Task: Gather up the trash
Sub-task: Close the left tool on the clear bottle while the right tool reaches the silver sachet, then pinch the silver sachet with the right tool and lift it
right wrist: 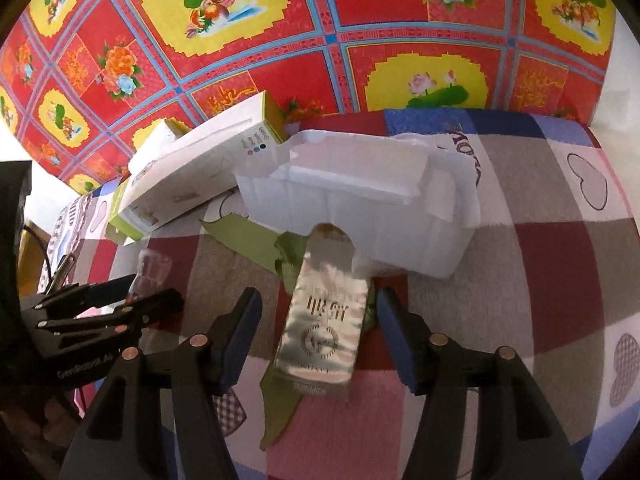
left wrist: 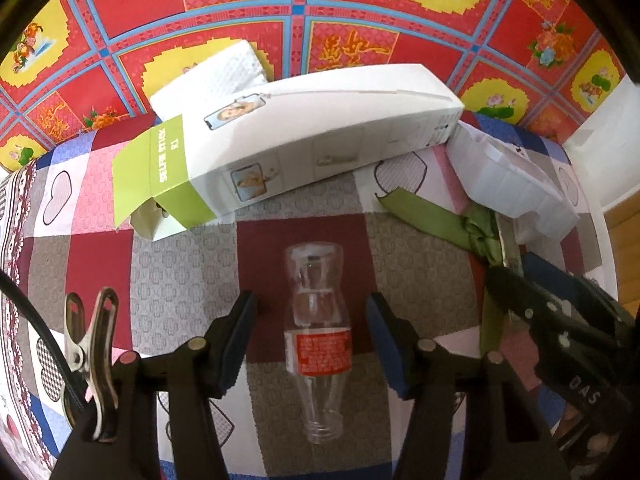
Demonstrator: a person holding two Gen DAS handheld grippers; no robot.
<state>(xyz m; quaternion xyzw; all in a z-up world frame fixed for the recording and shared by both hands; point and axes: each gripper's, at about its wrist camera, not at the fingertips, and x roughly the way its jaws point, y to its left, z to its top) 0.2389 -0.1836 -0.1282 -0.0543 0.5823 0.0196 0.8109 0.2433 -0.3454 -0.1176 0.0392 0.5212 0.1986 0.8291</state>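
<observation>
A clear plastic bottle [left wrist: 318, 352] with a red label lies on the patchwork cloth, its neck toward the camera. My left gripper [left wrist: 312, 300] is open and straddles it, with a gap on each side between pads and bottle. In the right wrist view a silver foil packet [right wrist: 324, 328] with dark print lies on a green ribbon [right wrist: 248, 244]. My right gripper [right wrist: 318, 296] is open around the packet, and its pads stand clear of it. The bottle [right wrist: 154, 268] also shows at the left of that view, partly hidden behind the left gripper's black fingers [right wrist: 152, 304].
A long white and green selfie-stick box [left wrist: 304, 144] lies across the far side of the table [left wrist: 180, 264], on a folded white paper towel [left wrist: 228, 68]. A white foam container [right wrist: 360, 200] sits just beyond the packet. Red patterned flooring [left wrist: 360, 12] lies past the table's edge.
</observation>
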